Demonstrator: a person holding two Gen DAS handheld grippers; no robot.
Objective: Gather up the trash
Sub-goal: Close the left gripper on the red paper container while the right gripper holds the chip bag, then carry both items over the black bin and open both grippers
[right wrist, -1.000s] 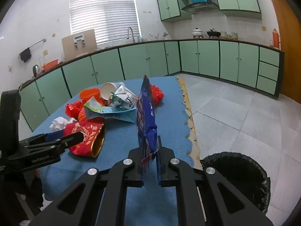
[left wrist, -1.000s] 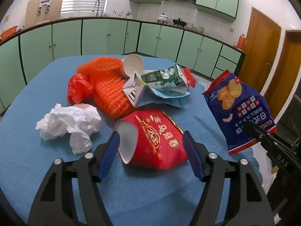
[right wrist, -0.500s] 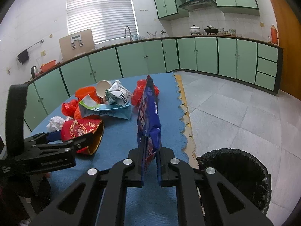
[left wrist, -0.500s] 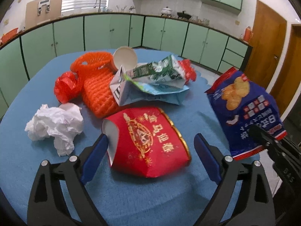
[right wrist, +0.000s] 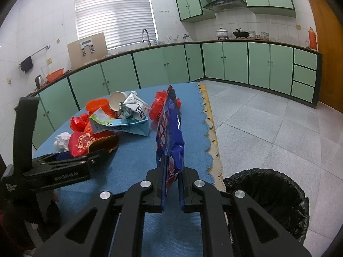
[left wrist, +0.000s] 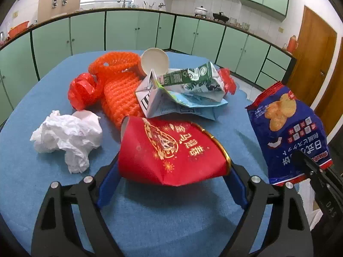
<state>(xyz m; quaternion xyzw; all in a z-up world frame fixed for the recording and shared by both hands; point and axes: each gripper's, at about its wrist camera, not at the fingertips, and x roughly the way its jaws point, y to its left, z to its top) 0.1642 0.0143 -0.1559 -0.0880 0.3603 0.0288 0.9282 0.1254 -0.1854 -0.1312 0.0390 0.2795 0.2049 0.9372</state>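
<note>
Red paper cup (left wrist: 171, 152) lies between the left gripper's (left wrist: 171, 177) spread fingers.

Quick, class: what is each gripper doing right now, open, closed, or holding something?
Left gripper: jaws just closing around the red cup; contact cannot be told.
Right gripper: closed on the blue snack bag.

The flattened red paper cup with gold print (left wrist: 171, 152) hides both blue fingertips behind it. The black-lined round trash bin (right wrist: 268, 194) is partly hidden behind the right gripper's black frame.
</note>
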